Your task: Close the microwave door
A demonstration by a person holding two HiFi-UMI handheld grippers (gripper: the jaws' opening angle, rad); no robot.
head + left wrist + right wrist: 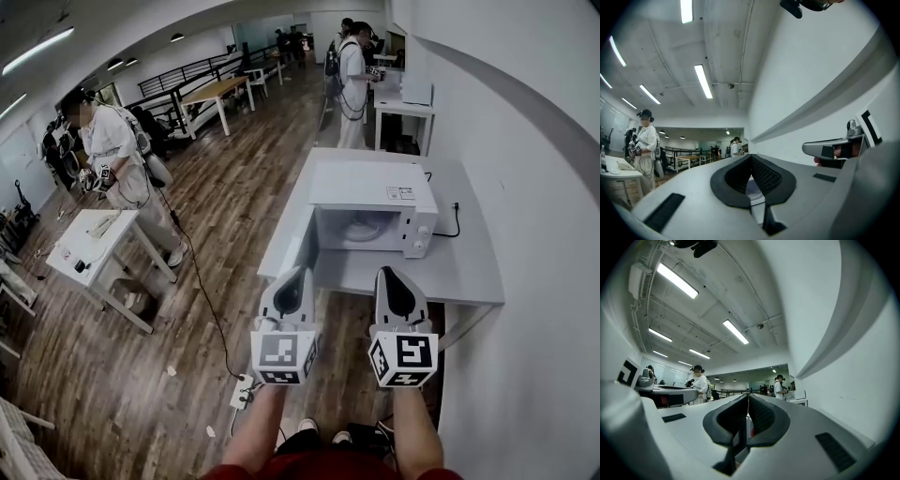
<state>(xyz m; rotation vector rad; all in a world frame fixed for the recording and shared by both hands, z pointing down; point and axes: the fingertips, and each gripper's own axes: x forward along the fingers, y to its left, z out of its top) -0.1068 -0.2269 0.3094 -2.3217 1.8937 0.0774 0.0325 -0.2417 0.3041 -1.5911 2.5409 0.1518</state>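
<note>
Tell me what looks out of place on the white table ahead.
The microwave door stands swung open to the left, exposing the turntable. Nothing else on the table looks spilled or askew.

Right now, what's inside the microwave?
Past the open door, the microwave shows only a round turntable, with nothing visible on it. The microwave's own top covers the upper interior and back corners, so those can't be checked.

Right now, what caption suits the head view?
Both shut, left gripper and right gripper face the open microwave on its table.
</note>
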